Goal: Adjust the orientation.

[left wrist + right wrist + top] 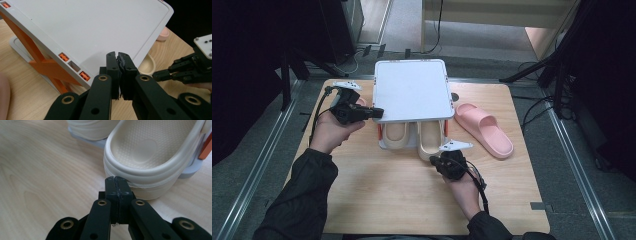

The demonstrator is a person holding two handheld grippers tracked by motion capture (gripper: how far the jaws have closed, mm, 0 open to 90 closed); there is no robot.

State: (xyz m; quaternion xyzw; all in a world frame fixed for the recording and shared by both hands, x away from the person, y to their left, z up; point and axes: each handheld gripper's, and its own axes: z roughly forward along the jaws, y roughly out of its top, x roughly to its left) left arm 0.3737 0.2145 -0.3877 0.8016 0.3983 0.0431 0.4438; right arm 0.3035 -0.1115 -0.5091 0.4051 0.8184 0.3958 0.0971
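Tools first: the left tool (377, 113), jaws together and empty, touches the white rack's (412, 90) top panel edge; the right tool (116, 181), also closed, meets one cream slipper's (150, 155) heel. Two cream slippers sit under the rack, one pink slipper (484, 130) beside, on a wooden counter (387, 200) over grey floor (242, 175).

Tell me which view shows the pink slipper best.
The high view: the whole pink slipper lies on the table, right of the white rack. The left gripper view catches just a pink edge behind the rack's corner.
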